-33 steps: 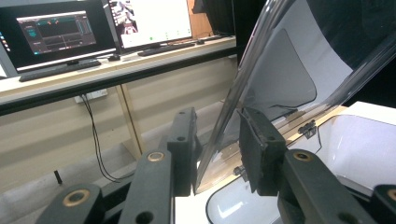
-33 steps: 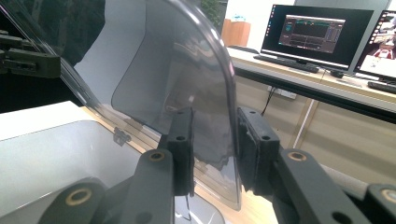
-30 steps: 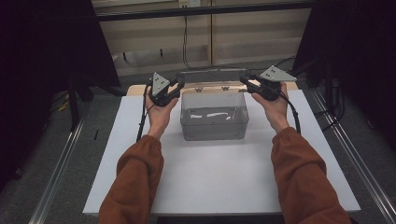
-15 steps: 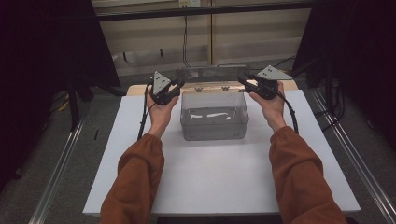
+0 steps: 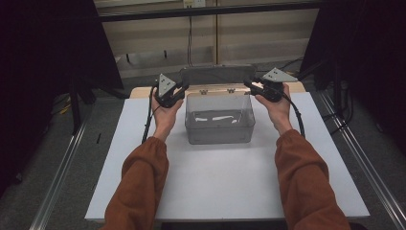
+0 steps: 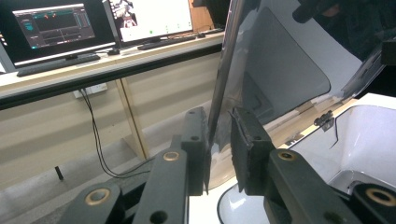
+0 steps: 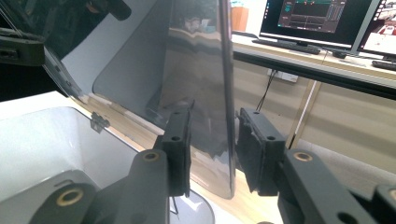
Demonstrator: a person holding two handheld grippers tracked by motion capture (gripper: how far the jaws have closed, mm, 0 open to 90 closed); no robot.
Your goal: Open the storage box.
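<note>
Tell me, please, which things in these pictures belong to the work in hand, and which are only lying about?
Belonging to the work:
- clear box
- its hinged lid, standing open
- left tongs on the lid's edge
- right tongs at the lid's other edge
- white pieces inside the box

Only lying about:
- monitors
- keyboard
- wall cable

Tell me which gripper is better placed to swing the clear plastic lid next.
Probably the left gripper: its jaws pinch the clear plastic hinged lid, while the right gripper shows a gap.
</note>
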